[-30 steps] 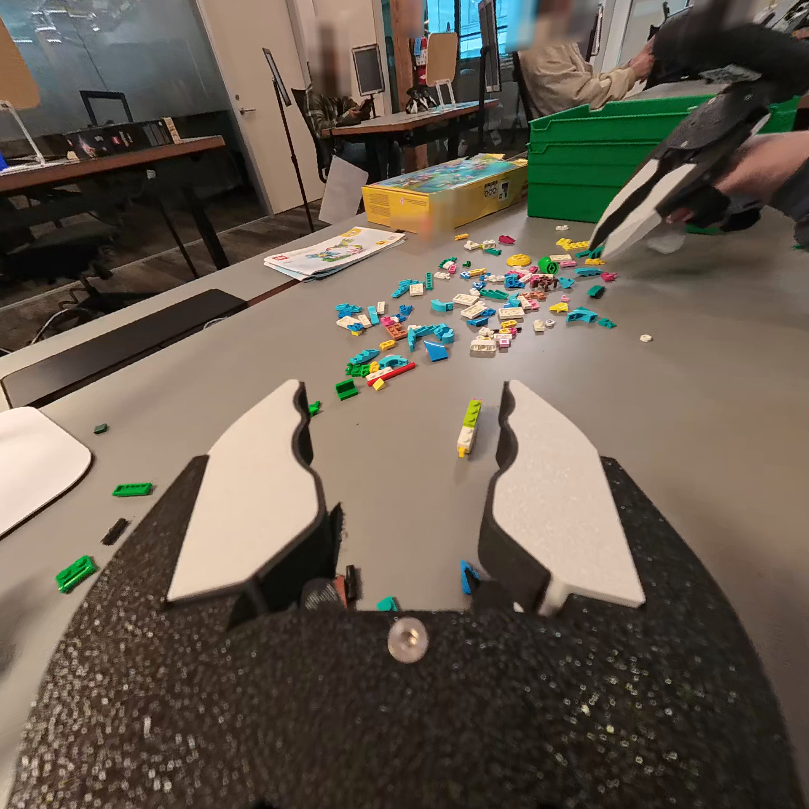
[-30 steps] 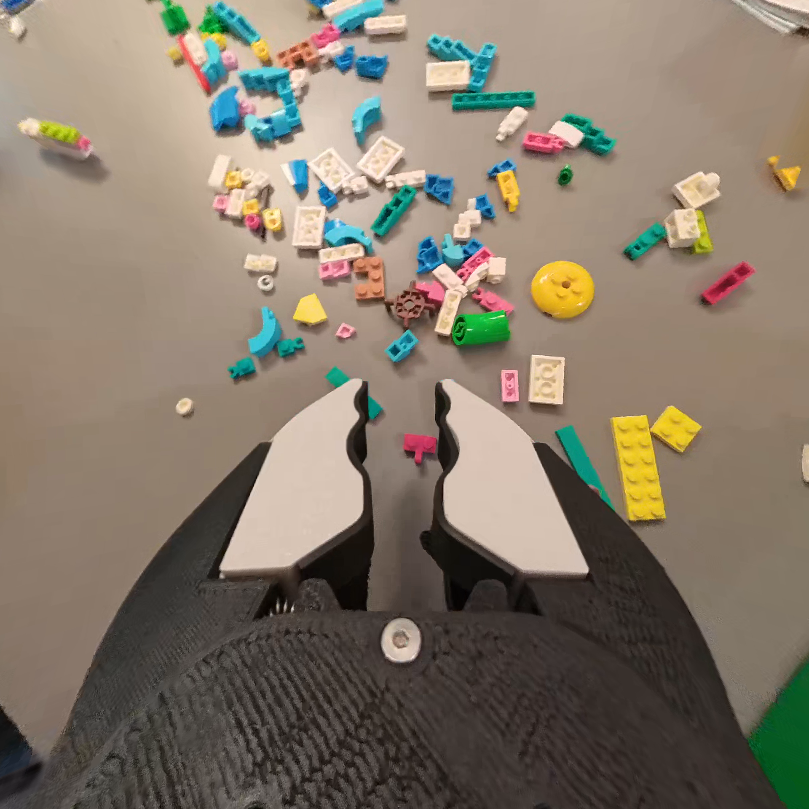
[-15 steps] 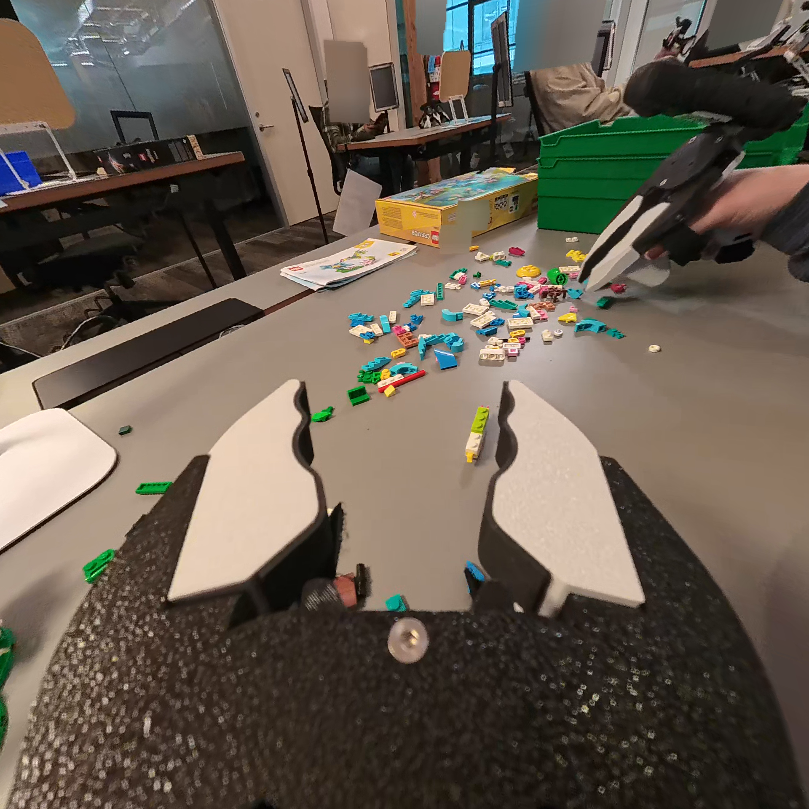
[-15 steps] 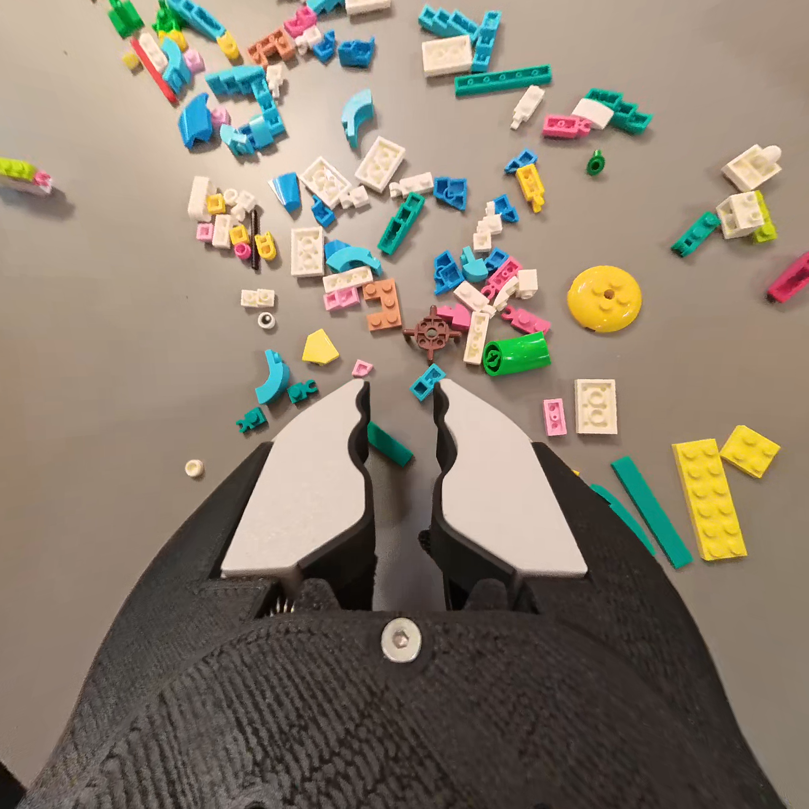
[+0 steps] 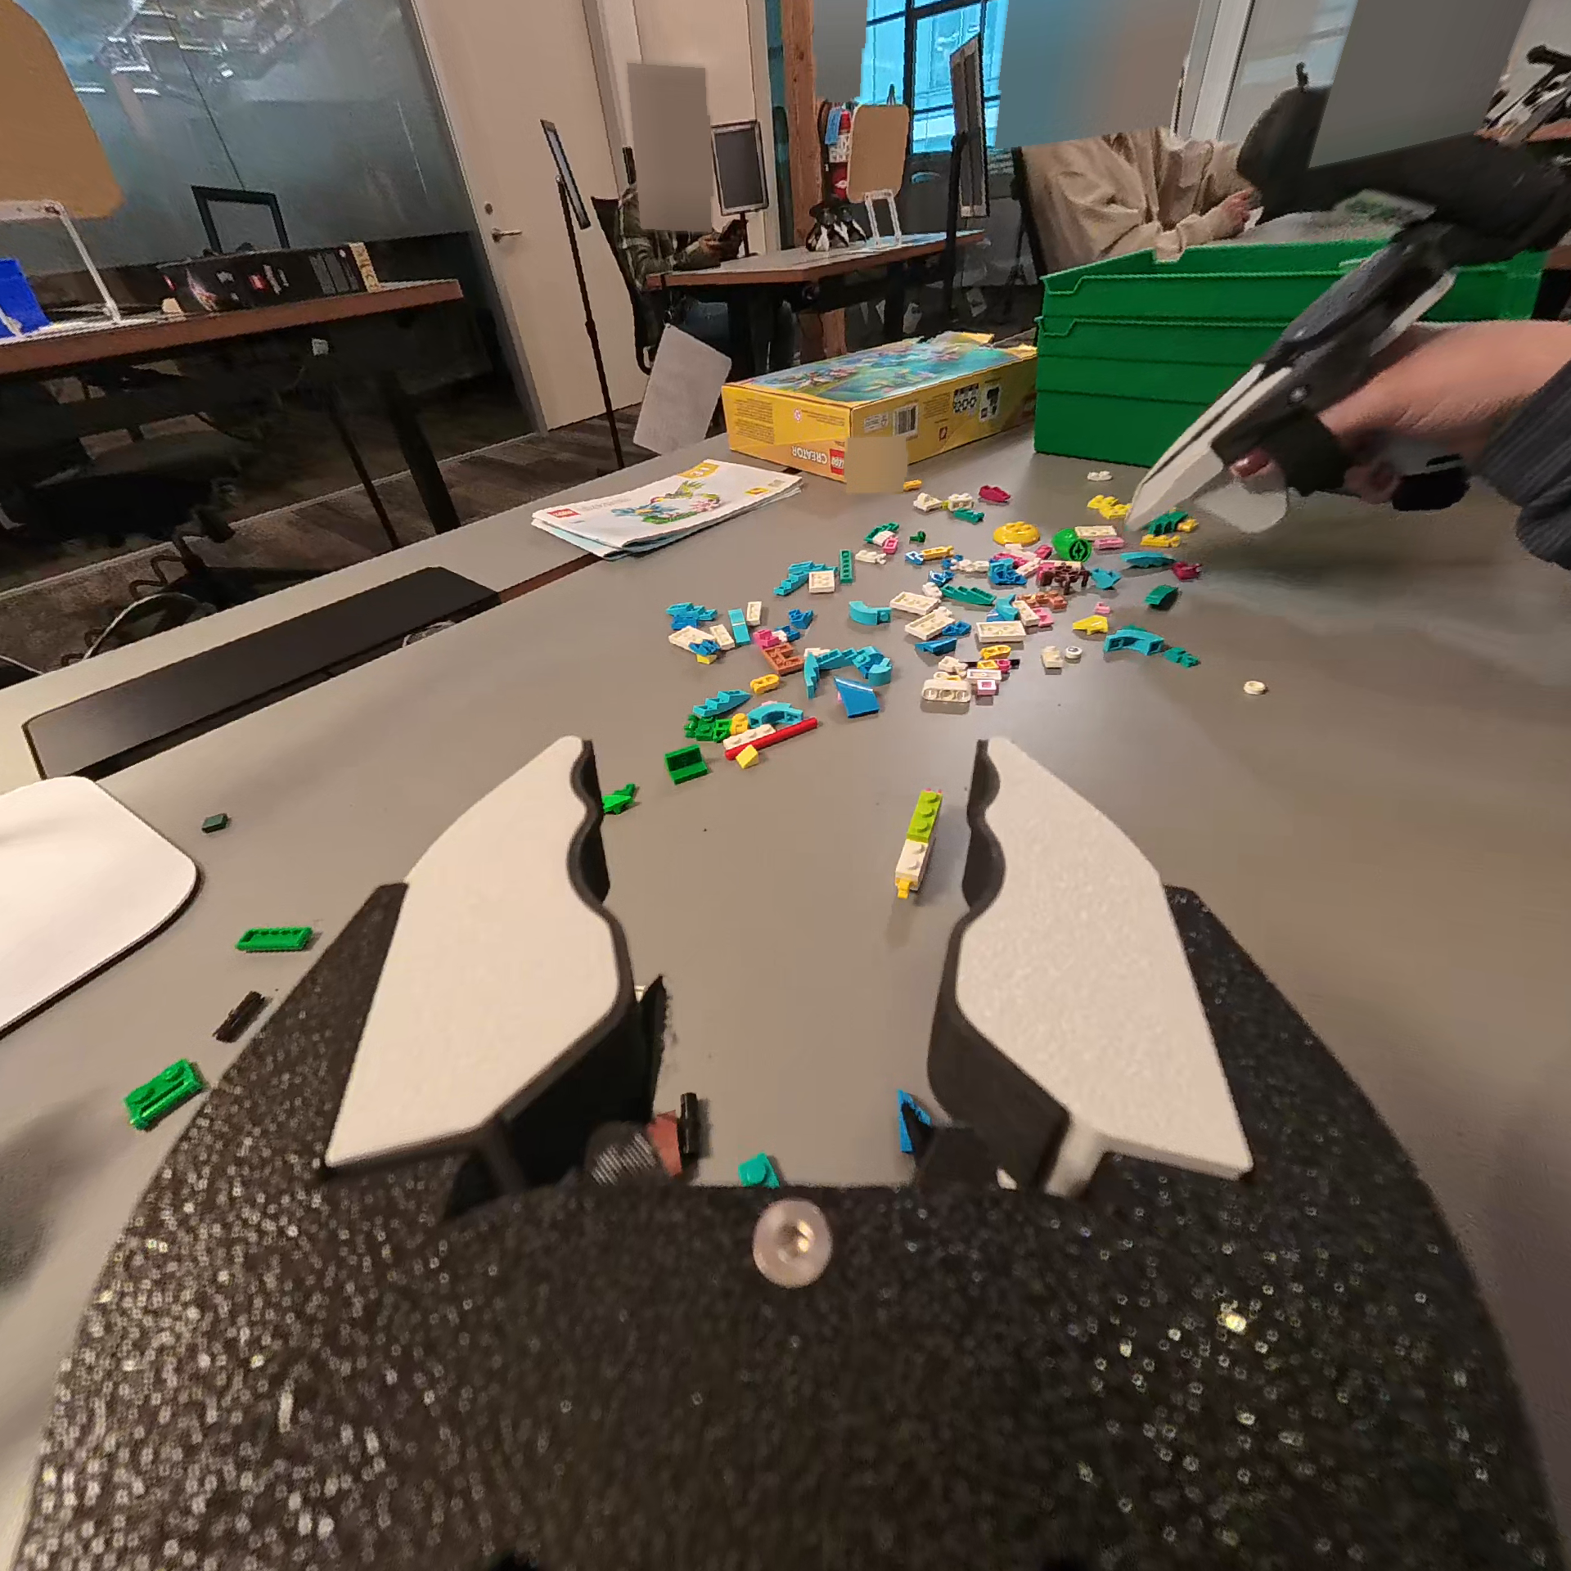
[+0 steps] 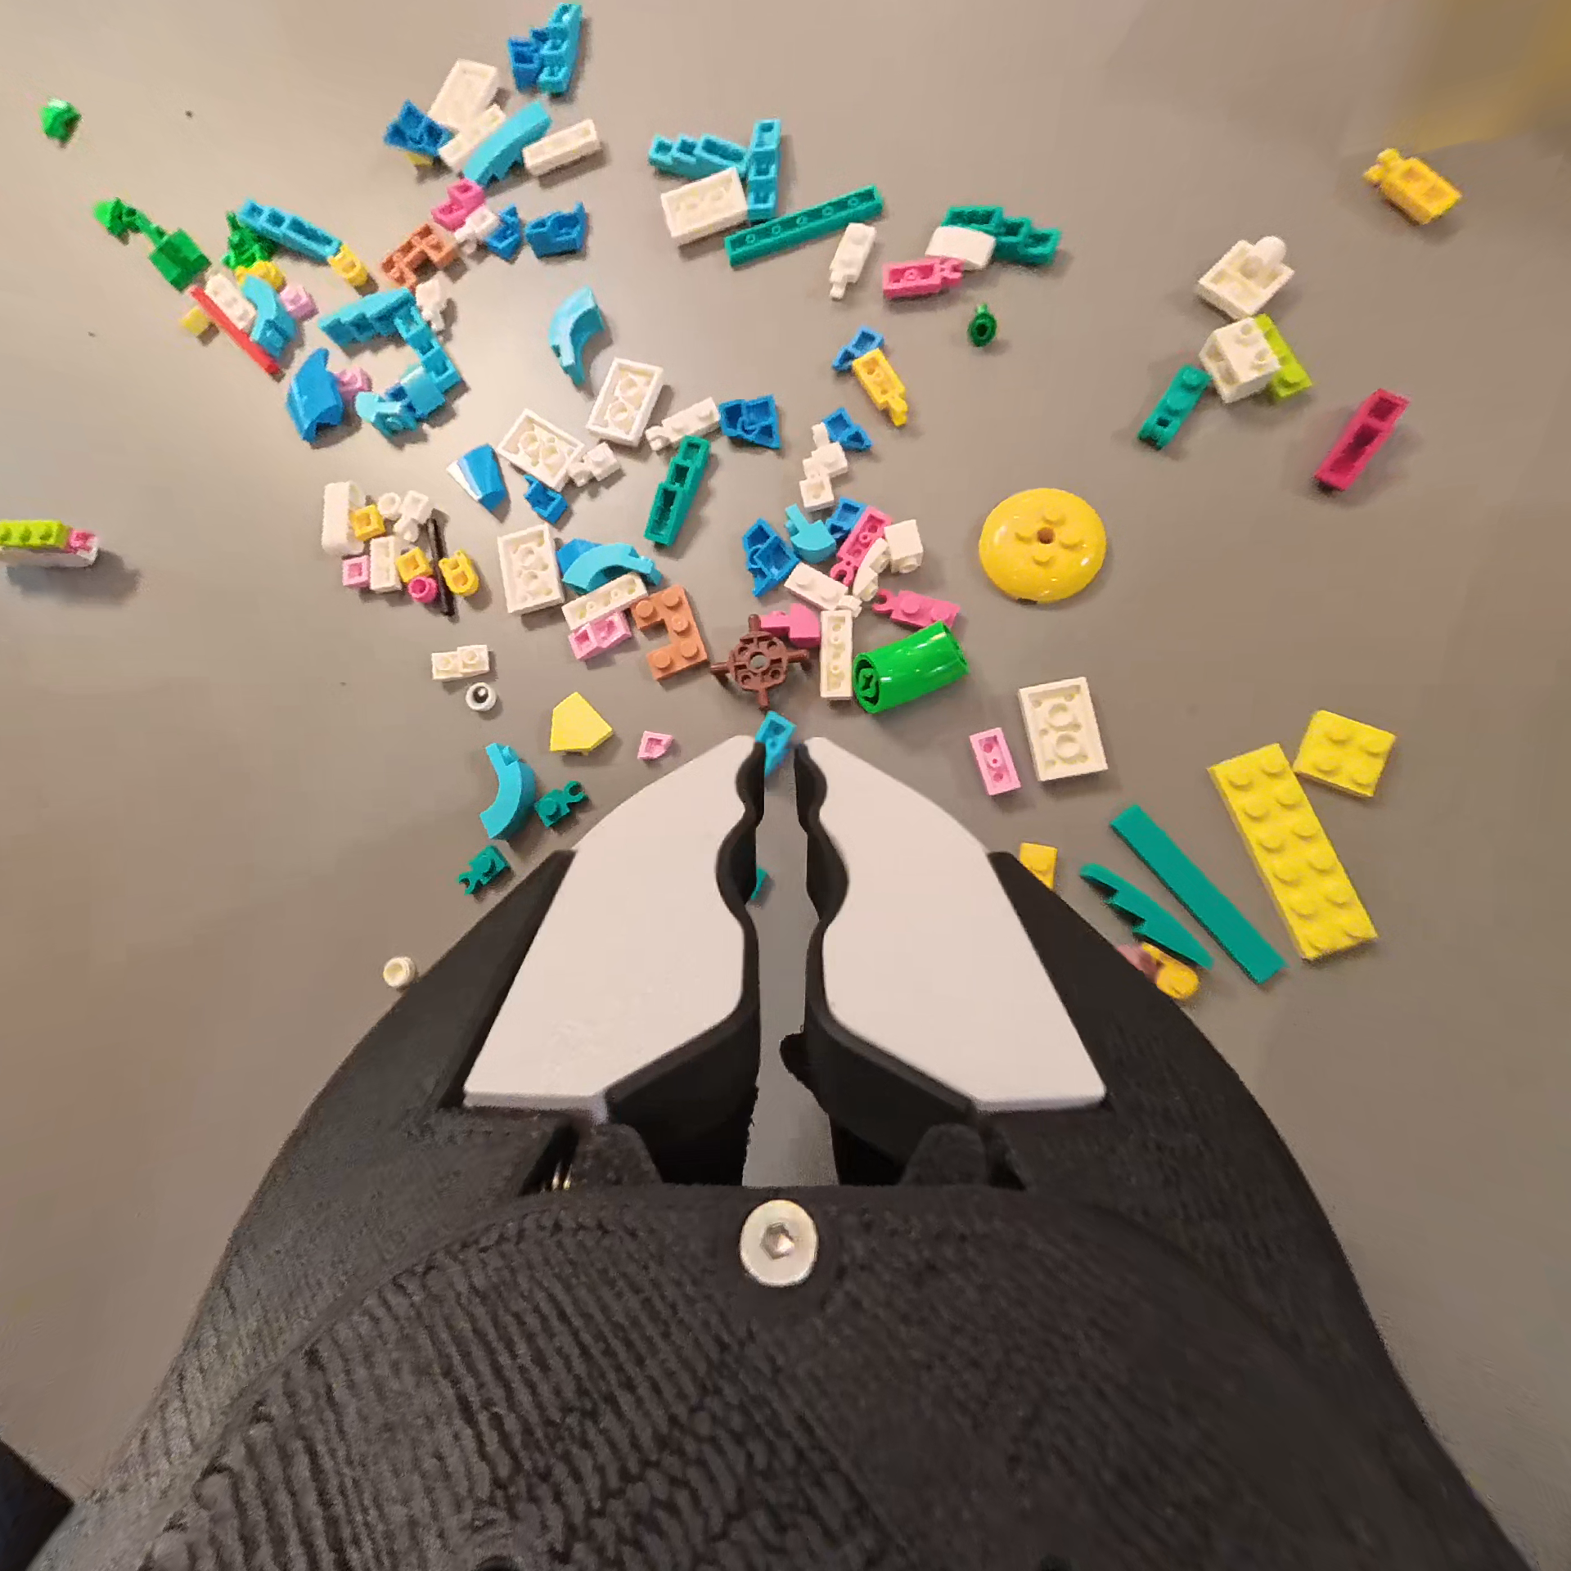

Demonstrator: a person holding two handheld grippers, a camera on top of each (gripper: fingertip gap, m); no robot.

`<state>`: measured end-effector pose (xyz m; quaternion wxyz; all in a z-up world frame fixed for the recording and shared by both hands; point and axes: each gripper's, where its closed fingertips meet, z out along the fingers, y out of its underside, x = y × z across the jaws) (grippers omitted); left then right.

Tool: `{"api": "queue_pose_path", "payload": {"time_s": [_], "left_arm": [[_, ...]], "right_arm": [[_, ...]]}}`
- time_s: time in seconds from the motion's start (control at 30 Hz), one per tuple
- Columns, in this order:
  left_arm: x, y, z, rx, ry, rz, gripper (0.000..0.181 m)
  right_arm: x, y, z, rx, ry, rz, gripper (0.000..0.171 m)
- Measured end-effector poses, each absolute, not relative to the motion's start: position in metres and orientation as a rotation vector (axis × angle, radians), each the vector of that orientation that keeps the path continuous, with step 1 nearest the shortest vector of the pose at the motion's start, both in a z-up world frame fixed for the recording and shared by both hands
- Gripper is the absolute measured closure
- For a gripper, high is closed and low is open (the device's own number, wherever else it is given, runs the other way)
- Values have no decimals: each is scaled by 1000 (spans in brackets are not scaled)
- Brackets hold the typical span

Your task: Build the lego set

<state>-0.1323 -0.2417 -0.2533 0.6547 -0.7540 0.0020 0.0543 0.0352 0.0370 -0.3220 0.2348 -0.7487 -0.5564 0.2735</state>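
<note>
The right claw [image 6: 775,752] has narrowed since half a second ago and now pinches a small blue brick [image 6: 774,738] at its tips, just below the brown wheel piece [image 6: 759,663] at the near edge of the scattered bricks on the grey worktop [image 6: 212,808]. The left claw [image 5: 782,816] remains spread wide and empty, low over the worktop, with the small lime-and-white assembly [image 5: 916,842] just inside its right finger, well short of the wheel piece.
</note>
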Motion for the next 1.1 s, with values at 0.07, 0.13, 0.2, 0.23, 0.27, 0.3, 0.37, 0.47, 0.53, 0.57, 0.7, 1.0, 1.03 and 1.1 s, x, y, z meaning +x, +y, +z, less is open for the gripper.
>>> {"api": "queue_pose_path", "payload": {"time_s": [0.07,0.13,0.2,0.23,0.27,0.3,0.37,0.47,0.53,0.57,0.7,1.0,1.03,1.1], "left_arm": [[-132,-242,-254,-1711,8,124,99],[-132,-241,-255,-1717,14,133,99],[-131,-241,-256,-1722,23,145,99],[-131,-241,-256,-1724,27,152,99],[-131,-241,-255,-1724,31,160,99],[-131,-241,-255,-1723,35,167,99],[-131,-242,-253,-1720,39,181,98],[-131,-244,-250,-1712,43,188,98],[-130,-244,-249,-1708,45,191,98],[-130,-244,-248,-1708,46,193,98],[-130,-244,-251,-1720,49,198,97],[-102,-239,-248,-1675,134,-17,107],[-95,-239,-247,-1664,146,-71,113],[-82,-239,-246,-1644,179,-174,124]], "right_arm": [[34,42,-319,-2064,-1492,756,165],[31,44,-319,-2067,-1498,724,162],[28,42,-323,-2071,-1553,665,157],[28,40,-325,-2082,-1583,651,156],[28,37,-327,-2100,-1609,637,156],[28,35,-330,-2122,-1630,620,156],[30,34,-338,-2164,-1666,565,156],[31,30,-349,-2203,-1705,516,154],[31,29,-353,-2196,-1724,460,152],[31,28,-354,-2192,-1731,436,151],[29,30,-354,-2188,-1723,443,163],[-32,-121,-237,-1108,-1751,1671,164],[-33,-140,-231,-1010,-1761,1752,164],[-38,-171,-225,-869,-1775,1873,164]]}}
